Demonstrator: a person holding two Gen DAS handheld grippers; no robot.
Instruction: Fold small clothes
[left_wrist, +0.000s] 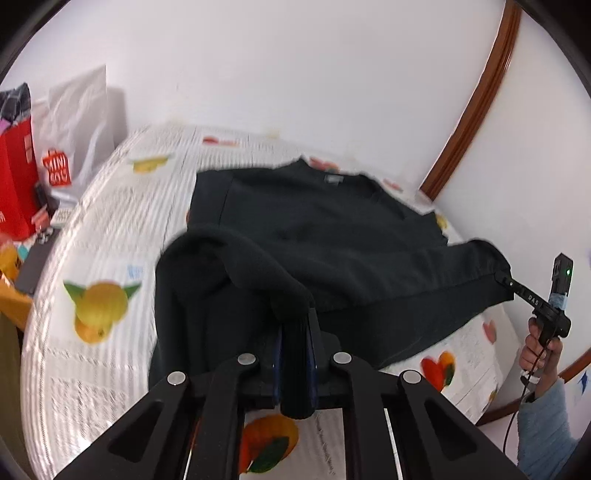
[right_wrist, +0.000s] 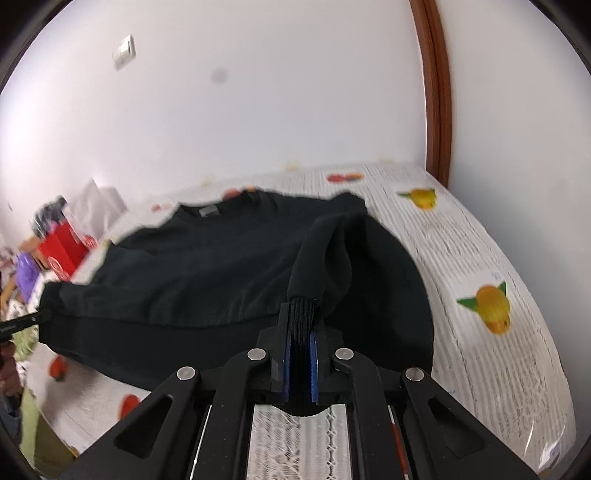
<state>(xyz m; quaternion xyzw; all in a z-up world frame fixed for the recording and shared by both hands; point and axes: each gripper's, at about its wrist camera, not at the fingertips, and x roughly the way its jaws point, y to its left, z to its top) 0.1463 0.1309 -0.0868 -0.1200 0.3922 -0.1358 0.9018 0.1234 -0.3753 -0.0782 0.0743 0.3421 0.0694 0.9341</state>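
Nearest in the left wrist view, the left gripper (left_wrist: 295, 332) is clenched on a ribbed cuff (left_wrist: 294, 369) of the black sweater (left_wrist: 332, 236), the dark knit pinched between its blue pads and hanging out below them. From that cuff a sleeve (left_wrist: 236, 266) rises in a rounded fold and drapes back onto the sweater's body.

In the right wrist view the right gripper (right_wrist: 300, 325) is likewise clamped on the other ribbed cuff (right_wrist: 301, 332), blue pads pressing it from both sides, and that sleeve (right_wrist: 332, 251) runs up and away to the shoulder.

The sweater lies spread on a table (left_wrist: 110, 229) covered by a white cloth printed with fruit (oranges, lemons and red hearts, as far as the blur lets one judge). Its ribbed hem (left_wrist: 424, 314) is the edge nearest the grippers; its collar, with a small grey label (left_wrist: 332, 180), is the far edge.

At the sweater's hem corner in the left wrist view, the right gripper (left_wrist: 508, 278) shows from the side, with a hand (left_wrist: 541, 343) in a pale blue sleeve (left_wrist: 546, 421) on its handle.

Beyond the sweater's far left corner stand a red bag (left_wrist: 16, 177) and a white shopping bag (left_wrist: 81, 122) with red lettering. Behind the sweater rises a white wall (left_wrist: 295, 74), and a brown wooden frame (left_wrist: 476, 96) stands off its far right corner.
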